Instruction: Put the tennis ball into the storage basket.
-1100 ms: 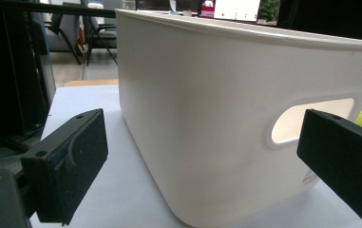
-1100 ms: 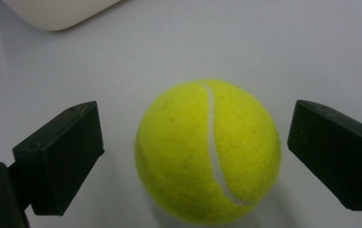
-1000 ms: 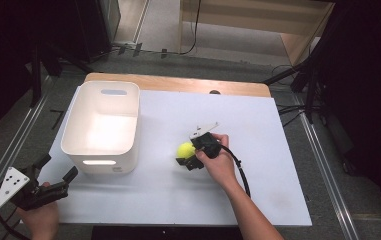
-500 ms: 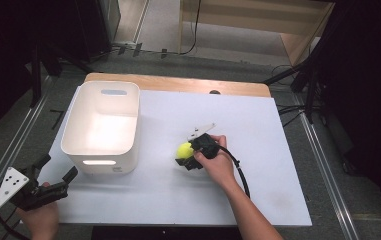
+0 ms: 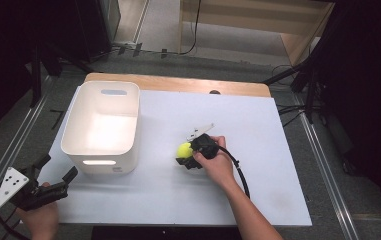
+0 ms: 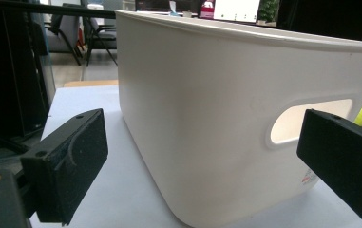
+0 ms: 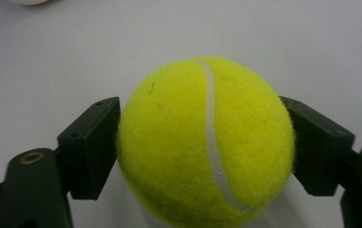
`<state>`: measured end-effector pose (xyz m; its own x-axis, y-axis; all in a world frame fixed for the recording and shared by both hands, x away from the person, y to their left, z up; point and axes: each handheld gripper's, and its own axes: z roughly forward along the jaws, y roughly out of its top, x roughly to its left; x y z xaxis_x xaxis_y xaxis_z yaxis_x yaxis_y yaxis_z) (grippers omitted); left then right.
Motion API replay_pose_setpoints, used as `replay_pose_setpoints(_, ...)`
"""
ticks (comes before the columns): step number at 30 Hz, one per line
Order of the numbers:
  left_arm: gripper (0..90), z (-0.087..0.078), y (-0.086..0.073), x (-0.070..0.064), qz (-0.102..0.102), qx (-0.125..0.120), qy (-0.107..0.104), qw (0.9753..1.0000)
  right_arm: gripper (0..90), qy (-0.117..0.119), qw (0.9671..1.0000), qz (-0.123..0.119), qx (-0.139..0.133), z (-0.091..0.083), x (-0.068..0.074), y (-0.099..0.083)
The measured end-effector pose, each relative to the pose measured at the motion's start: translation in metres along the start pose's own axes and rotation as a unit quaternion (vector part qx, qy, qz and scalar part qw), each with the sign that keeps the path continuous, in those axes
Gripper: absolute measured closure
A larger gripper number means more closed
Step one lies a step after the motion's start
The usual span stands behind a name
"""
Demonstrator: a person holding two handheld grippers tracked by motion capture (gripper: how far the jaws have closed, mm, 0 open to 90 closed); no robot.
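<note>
The right gripper (image 7: 202, 142) has both black jaws seated against opposite sides of the tennis ball (image 7: 206, 142), so the ball is clamped between them. In the high view the ball (image 5: 183, 149) sits low over the white table (image 5: 258, 130), just right of the white plastic bin (image 5: 103, 125) and apart from it. Compared with the frames half a second and one second earlier, the right gripper (image 5: 190, 155) and ball have barely shifted, so the grasp appears settled and lift has probably not begun.

The left gripper (image 6: 202, 156) has its jaws spread wide with nothing between them, facing the bin's (image 6: 245, 118) near wall and handle slot. In the high view the left gripper (image 5: 53, 180) stays at the table's near-left corner, unchanged from earlier.

Judged next step: carry the ball over the bin rim and release.
</note>
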<state>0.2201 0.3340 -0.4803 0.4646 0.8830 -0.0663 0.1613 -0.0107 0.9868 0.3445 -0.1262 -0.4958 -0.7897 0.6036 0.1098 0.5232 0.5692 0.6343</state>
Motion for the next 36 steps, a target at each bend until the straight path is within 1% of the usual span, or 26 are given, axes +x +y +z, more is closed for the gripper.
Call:
replay_pose_setpoints(9, 2.8, 0.0, 0.0, 0.0, 0.001, 0.0, 0.0, 1.0, 23.1, -0.001, 1.0, 0.001, 0.001, -0.001, 0.0, 0.0)
replay_pose_setpoints(15, 2.8, 0.0, 0.0, 0.0, 0.001, -0.001, 0.0, 1.0, 23.7, -0.003, 1.0, -0.008, 0.004, -0.001, 0.0, 0.0)
replay_pose_setpoints(18, 2.8, 0.0, 0.0, 0.0, 0.001, 0.0, 0.0, 1.0, 23.8, 0.003, 0.9999, -0.01, 0.005, -0.002, 0.0, 0.001)
replay_pose_setpoints(21, 2.8, 0.0, 0.0, 0.0, 0.001, 0.0, 0.0, 1.0, 23.8, 0.0, 0.9999, -0.013, 0.006, -0.002, 0.001, 0.001)
replay_pose_setpoints(30, 2.8, 0.0, 0.0, 0.0, 0.001, 0.0, 0.0, 1.0, 23.9, 0.004, 0.9998, -0.02, 0.005, -0.006, 0.001, 0.006)
replay_pose_setpoints(32, 2.8, 0.0, 0.0, 0.0, 0.001, 0.0, 0.0, 1.0, 23.9, 0.01, 0.9998, -0.019, 0.003, -0.007, 0.001, 0.007)
replay_pose_setpoints(36, 2.8, 0.0, 0.0, 0.0, 0.0, 0.0, 0.0, 1.0, 23.9, 0.012, 0.9998, -0.016, -0.001, -0.01, 0.0, 0.01)
